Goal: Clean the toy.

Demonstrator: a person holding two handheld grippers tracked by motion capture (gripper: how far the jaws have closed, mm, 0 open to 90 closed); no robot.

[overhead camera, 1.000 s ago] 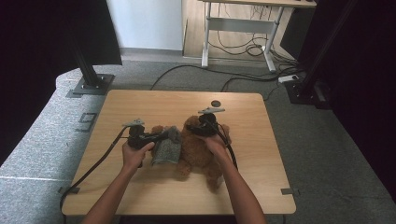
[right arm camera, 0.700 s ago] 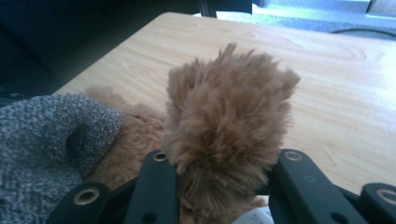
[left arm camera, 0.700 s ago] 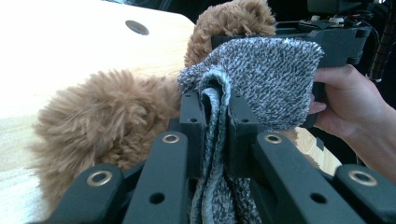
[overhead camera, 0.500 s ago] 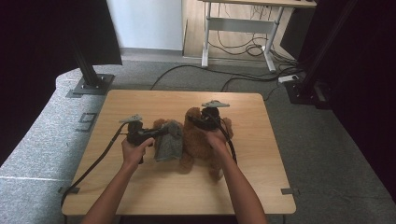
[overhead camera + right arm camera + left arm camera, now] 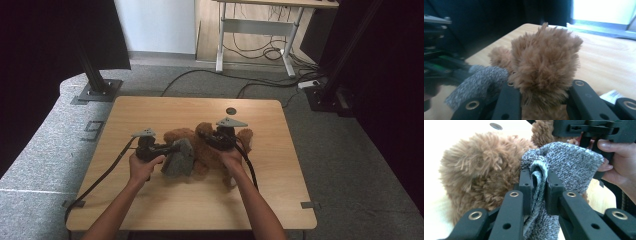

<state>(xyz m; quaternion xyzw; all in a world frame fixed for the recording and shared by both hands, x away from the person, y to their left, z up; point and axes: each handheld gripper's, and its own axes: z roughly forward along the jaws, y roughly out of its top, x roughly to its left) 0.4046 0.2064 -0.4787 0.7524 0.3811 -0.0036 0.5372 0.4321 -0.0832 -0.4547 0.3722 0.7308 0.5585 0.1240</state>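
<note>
Nearest the person's side of the table (image 5: pixel 150 200), two forearms are coming in from the bottom of the high view, each hand holding a gripper. The left gripper (image 5: pixel 172 148) is pointing toward the middle of the table, and its jaws are clamping a fold of the grey knit garment (image 5: pixel 178 159); in the left gripper view the fabric (image 5: pixel 564 167) is bunching between the two black pads and hanging down below them. The garment is lying partly on the tabletop and partly against the bear (image 5: pixel 200 145), touching its brown fur on the side toward the left hand. The right gripper (image 5: pixel 212 140) is sitting over the bear's middle; its jaws have just been closing, and in the right gripper view they are pressing on either side of a tuft of the bear's plush (image 5: pixel 544 62), which is standing up between them. In that same view the garment (image 5: pixel 479 80) is showing just beside the bear, low at the left, with the other gripper blurred behind it. The bear is lying about the centre of the table, between the two grippers. Beyond it, a small dark round mark (image 5: pixel 230 110) is sitting on the wood near the far edge. Farther off, cables (image 5: pixel 260 85) are trailing over the grey floor toward a desk frame (image 5: pixel 250 35).
</note>
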